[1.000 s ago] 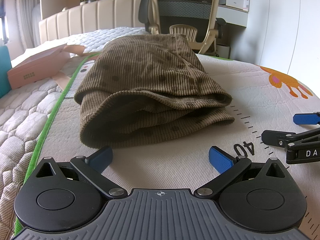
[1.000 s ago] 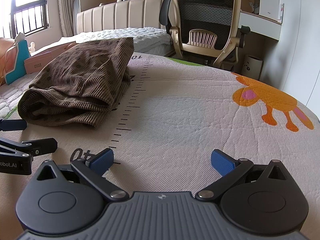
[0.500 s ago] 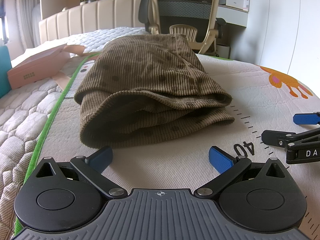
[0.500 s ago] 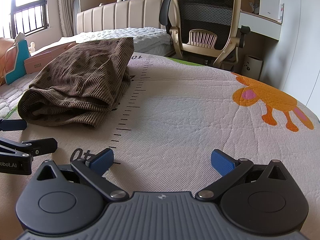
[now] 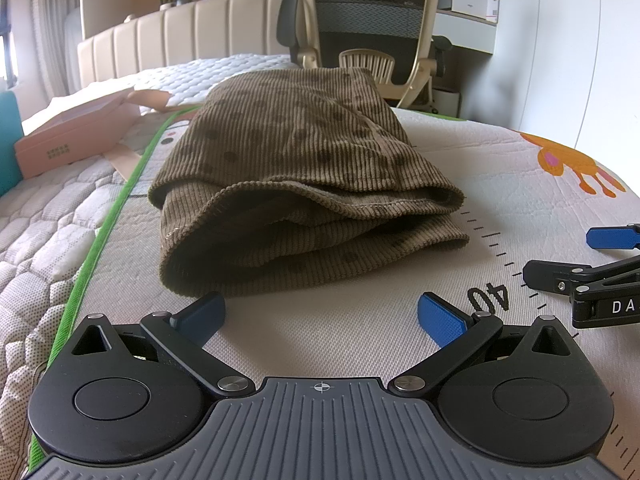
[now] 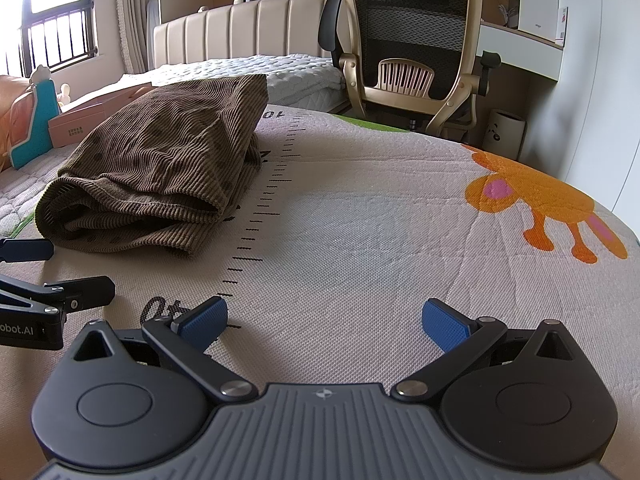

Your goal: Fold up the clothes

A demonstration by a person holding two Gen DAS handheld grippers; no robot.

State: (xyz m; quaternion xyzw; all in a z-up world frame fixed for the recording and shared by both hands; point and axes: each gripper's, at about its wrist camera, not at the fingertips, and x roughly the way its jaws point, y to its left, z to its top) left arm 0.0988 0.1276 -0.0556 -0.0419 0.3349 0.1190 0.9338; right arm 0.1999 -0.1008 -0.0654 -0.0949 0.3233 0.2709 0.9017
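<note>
1. Fingers of the left gripper (image 5: pixel 320 316) and right gripper (image 6: pixel 323 320) are spread wide, holding nothing, low over the printed mat (image 6: pixel 360 240).
2. The folded brown corduroy garment (image 5: pixel 296 184) lies just ahead of the left gripper, near the mat's green left edge.
3. A pink box (image 5: pixel 72 140) sits beyond that edge; an office chair (image 6: pixel 412 52) stands past the far edge.

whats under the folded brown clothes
The brown clothes lie on a printed mat with a ruler scale running beside them and a green border at the far side. Whatever print sits directly beneath them is covered.
</note>
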